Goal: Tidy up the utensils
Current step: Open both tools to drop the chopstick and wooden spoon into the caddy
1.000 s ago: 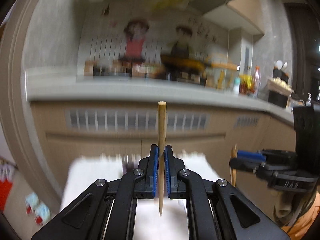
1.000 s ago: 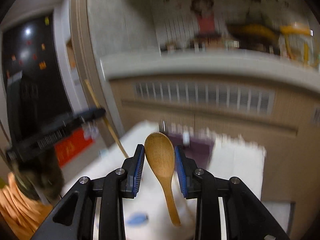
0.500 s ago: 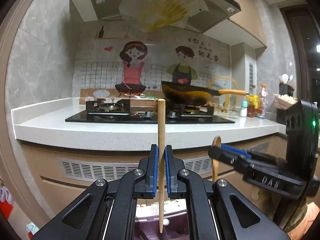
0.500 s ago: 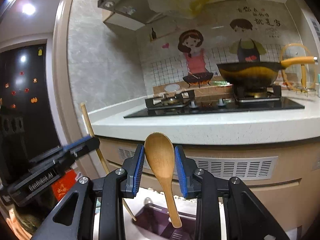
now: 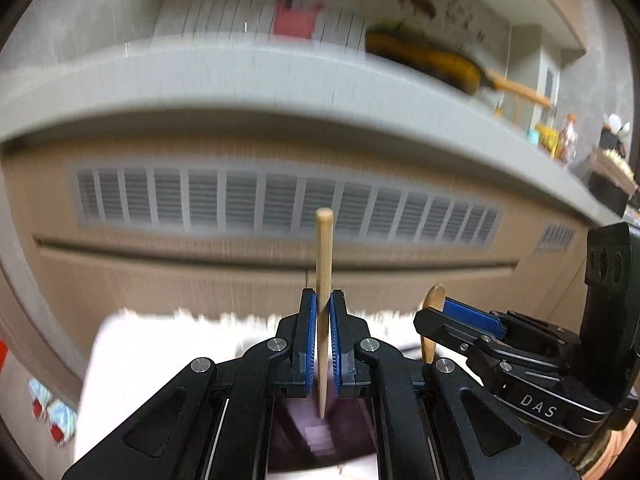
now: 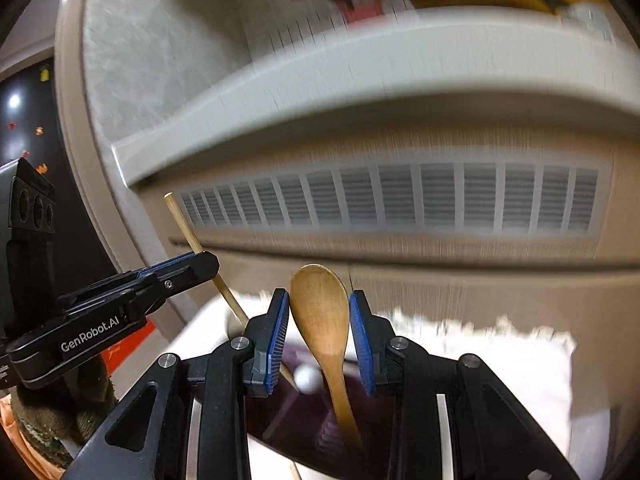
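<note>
My left gripper [image 5: 323, 300] is shut on a thin wooden chopstick [image 5: 323, 256] that stands upright between its blue pads, tip down over a dark purple tray [image 5: 320, 436]. In the right wrist view that gripper [image 6: 200, 260] shows at the left with the chopstick [image 6: 186, 226] slanting through it. My right gripper [image 6: 320, 300] is shut on a wooden spoon [image 6: 320, 312], bowl up and handle hanging towards the purple tray [image 6: 288, 412]. From the left wrist view the right gripper [image 5: 444, 316] sits close on the right, the spoon [image 5: 434, 300] in it.
The tray rests on a white cloth [image 6: 500, 360]. Behind it is a beige cabinet front with a vent grille [image 5: 280, 208] under a grey counter edge [image 5: 240, 80]. A wok [image 5: 424, 64] and bottles [image 5: 556, 140] stand on the counter. A small white object [image 6: 308, 378] lies in the tray.
Both grippers have sunk with their utensils still held. Half a second ago they looked over the counter at the stove; now the cabinet front fills the views and the tray lies just below.
</note>
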`<state>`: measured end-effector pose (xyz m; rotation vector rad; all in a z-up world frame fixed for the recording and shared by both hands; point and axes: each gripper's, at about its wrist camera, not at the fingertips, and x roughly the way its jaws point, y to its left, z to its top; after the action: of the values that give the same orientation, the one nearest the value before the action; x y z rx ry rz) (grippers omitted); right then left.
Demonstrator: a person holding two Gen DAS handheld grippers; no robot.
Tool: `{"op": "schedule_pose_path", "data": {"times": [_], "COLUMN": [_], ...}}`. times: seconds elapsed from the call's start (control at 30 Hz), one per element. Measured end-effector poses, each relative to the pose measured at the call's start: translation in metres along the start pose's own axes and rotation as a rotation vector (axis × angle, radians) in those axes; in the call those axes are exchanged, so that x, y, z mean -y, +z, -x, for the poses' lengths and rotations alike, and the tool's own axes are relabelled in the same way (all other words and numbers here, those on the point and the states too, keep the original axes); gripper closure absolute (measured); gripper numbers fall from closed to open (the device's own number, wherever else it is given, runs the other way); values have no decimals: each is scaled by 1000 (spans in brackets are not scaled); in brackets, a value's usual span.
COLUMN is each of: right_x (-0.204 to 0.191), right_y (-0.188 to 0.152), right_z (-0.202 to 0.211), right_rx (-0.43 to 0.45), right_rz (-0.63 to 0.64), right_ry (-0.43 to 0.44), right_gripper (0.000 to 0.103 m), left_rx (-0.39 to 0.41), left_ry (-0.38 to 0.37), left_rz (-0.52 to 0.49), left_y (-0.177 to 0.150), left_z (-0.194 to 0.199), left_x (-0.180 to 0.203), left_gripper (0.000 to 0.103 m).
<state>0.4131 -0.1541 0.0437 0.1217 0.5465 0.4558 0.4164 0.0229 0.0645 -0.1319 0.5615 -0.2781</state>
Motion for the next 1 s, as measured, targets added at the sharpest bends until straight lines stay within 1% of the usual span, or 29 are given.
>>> {"op": "schedule_pose_path", "data": {"times": [0.13, 0.17, 0.2, 0.23, 0.27, 0.3, 0.33, 0.37, 0.43, 0.47, 0.5, 0.53, 0.57, 0.6, 0.63, 0.73, 0.83, 0.87, 0.93, 0.97, 1.0], "right_x": [10, 11, 12, 11, 8, 4, 0, -3, -7, -11, -12, -13, -14, -14, -15, -19, -20, -19, -21, -23, -25], "right_y": [-26, -29, -33, -36, -38, -39, -40, -41, -43, -45, -47, -50, -55, -60, -66, -87, -109, -117, -126, -130, -132], "right_z": [-14, -15, -14, -10, -5, 3, 11, 19, 32, 41, 47, 52, 60, 64, 67, 68, 59, 56, 50, 44, 39], "right_rx": [-84, -97, -111, -110, -99, -81, -66, -56, -37, -30, -27, -23, -21, -26, -34, -85, -167, -195, -243, -282, -312], "right_rz": [-26, -30, -29, -17, 0, 28, 55, 73, 99, 117, 128, 138, 150, 159, 170, 225, 273, 279, 282, 282, 283], "right_ry": [-24, -25, -25, -40, -62, -91, -114, -129, -157, -178, -194, -210, -229, -243, -254, -265, -290, -284, -243, -200, -166], "right_gripper": [73, 69, 63, 60, 54, 49, 46, 42, 38, 31, 22, 17, 9, 4, 2, 1, 1, 1, 2, 15, 37], "left_rx": [-102, -117, -123, -125, -126, -126, -122, -117, -103, -99, -95, -94, -95, -97, -100, -117, -137, -144, -162, -166, -170], "left_ry": [-6, -4, 2, 6, 11, 14, 16, 21, 37, 46, 57, 64, 71, 75, 79, 92, 113, 116, 115, 117, 121], "left_rz": [21, 24, 25, 25, 22, 20, 18, 15, -4, -13, -26, -35, -44, -49, -54, -71, -94, -97, -101, -103, -103], "left_y": [-24, -29, -33, -35, -38, -41, -43, -45, -50, -54, -59, -63, -70, -75, -84, -107, -131, -138, -153, -159, -166], "left_z": [-19, -19, -18, -16, -12, -7, -1, 7, 23, 29, 37, 43, 49, 54, 60, 71, 81, 84, 91, 93, 96], "left_x": [-3, -3, -4, -5, -5, -5, -5, -7, -6, -5, -4, -3, -3, -3, -3, -4, -4, -5, -6, -6, -8], "left_gripper": [94, 94, 93, 91, 89, 82, 73, 69, 56, 53, 47, 42, 39, 35, 30, 21, 17, 16, 13, 13, 13]}}
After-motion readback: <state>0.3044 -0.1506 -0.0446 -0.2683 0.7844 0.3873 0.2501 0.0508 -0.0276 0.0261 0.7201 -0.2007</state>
